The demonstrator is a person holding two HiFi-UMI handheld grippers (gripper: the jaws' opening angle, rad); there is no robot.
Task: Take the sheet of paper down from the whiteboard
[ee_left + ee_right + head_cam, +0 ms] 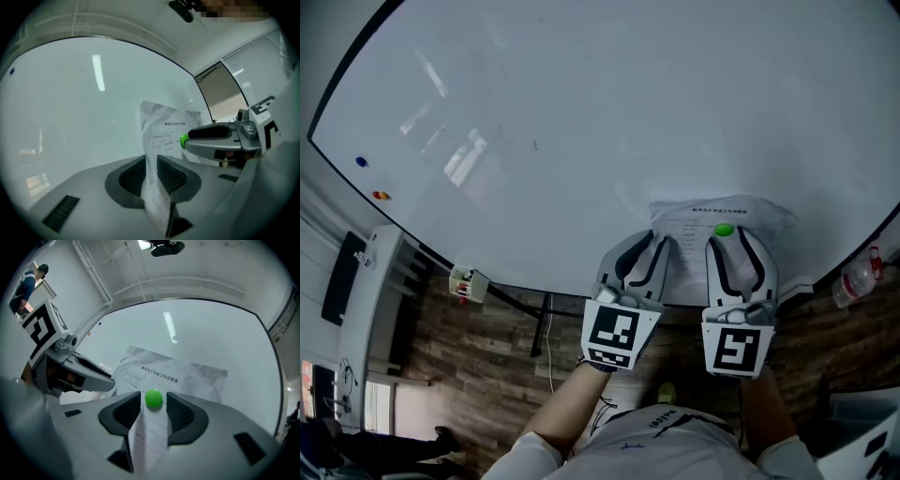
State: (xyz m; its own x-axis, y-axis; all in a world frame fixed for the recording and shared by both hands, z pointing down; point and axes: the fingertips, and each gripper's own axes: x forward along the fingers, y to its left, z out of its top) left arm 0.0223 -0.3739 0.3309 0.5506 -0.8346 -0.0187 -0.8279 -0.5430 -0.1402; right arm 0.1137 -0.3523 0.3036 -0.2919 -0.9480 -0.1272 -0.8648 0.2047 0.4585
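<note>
now the left tool (151, 163) is closed on the left side of the sheet of paper (164, 124), with the crumpled edge running down between its pads. the right tool (153, 405) stands wide apart, one pad on either side of a green magnet (153, 398), and neither pad presses on it. that magnet sits on the printed sheet, which lies against the whiteboard (581, 112) near its lower edge.
</note>
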